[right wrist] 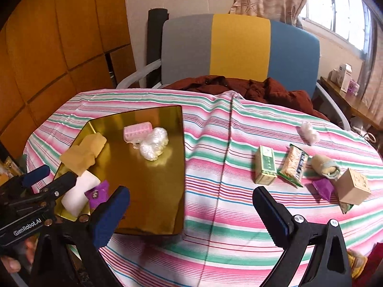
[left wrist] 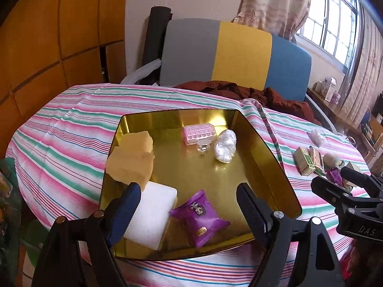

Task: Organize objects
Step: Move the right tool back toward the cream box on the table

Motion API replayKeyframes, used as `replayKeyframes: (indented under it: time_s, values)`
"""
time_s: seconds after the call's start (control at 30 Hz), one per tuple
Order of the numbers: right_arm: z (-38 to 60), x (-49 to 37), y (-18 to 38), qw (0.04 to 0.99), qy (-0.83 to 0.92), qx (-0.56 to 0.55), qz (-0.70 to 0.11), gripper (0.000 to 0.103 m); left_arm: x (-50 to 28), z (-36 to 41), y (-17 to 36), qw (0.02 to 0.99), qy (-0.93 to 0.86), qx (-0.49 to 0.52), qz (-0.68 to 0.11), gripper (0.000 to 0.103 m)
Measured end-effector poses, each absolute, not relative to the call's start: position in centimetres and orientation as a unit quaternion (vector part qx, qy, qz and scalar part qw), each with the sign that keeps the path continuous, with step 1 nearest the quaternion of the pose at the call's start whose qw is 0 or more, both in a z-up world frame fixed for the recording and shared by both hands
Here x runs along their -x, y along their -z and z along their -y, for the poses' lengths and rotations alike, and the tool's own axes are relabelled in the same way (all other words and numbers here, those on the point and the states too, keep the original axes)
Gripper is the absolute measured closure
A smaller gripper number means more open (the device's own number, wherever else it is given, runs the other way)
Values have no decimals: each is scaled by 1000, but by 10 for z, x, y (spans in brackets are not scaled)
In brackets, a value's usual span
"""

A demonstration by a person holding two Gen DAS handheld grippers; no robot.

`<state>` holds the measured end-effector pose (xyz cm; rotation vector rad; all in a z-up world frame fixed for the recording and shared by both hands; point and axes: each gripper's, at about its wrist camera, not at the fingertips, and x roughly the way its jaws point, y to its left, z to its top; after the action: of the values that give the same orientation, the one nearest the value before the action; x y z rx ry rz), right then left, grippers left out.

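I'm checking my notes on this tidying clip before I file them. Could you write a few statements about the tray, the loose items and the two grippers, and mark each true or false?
1. The purple packet lies inside the gold tray. True.
2. The green box is in the tray. False: it lies on the striped cloth, right of the tray.
3. The left gripper holds the white block. False: its jaws are open and hold nothing.
4. The right gripper is open and empty. True.
5. The pink case lies in the tray. True.
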<state>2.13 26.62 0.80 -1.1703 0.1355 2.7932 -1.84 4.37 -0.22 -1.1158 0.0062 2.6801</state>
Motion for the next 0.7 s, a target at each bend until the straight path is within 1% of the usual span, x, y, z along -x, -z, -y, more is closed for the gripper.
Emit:
replayKeyframes:
  time_s: [0.3,0.57,0.7]
  values:
    - [-305,-39,7,102,-908,401,-62,0,17,-54,5,151,-910,387,-8,19]
    - [-370,-66,20,170,-886,419,-102,0,10,-77,2,225,-893,390,-7,19]
    - [-406,-78,11,204,-882,408,-116,0,10,-96,-3,253,-884,394,-11,20]
